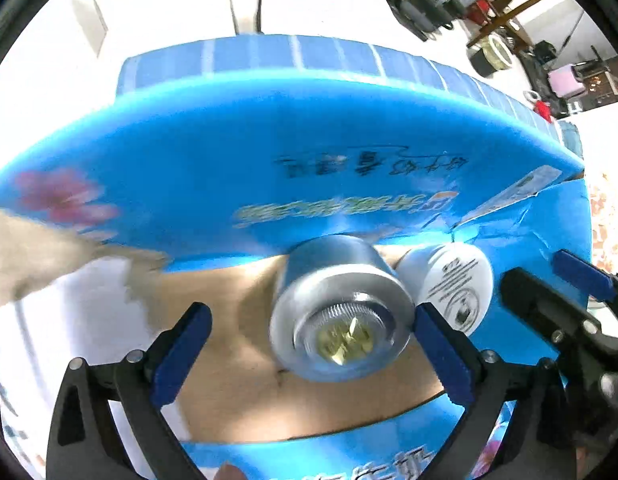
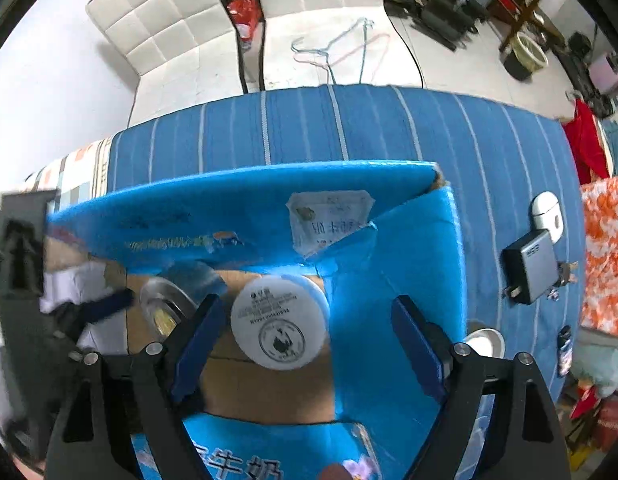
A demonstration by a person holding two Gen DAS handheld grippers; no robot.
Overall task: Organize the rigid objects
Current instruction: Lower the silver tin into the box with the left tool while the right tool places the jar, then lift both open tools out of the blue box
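Presently, the entries stand thus:
Box: blue carton [image 2: 409,240], flaps up, brown floor showing, resting on a striped blue cloth [image 2: 349,128].
Flashlight: silver flashlight [image 1: 341,312] lying inside the carton, lens toward the left camera.
Jar: white jar [image 2: 281,320] beside the flashlight, apparently touching it, printed base facing up.
Left gripper: left gripper [image 1: 309,340] spread wide around the flashlight; one pad sits close against its rim, the other well apart, so nothing is gripped.
Right gripper: right gripper [image 2: 309,344] also spread, jar between the fingers but nearer one pad, not held.
Advice: judging both items delivered, lift each tool straight up, clear of the flaps, so neither piece is nudged or rolled.
Waiting outside: charger [image 2: 533,268] and white earbud case [image 2: 547,212] on the cloth.
Unclear: flashlight's body is blurred; carton's near wall cut off; its lettering unreadable.
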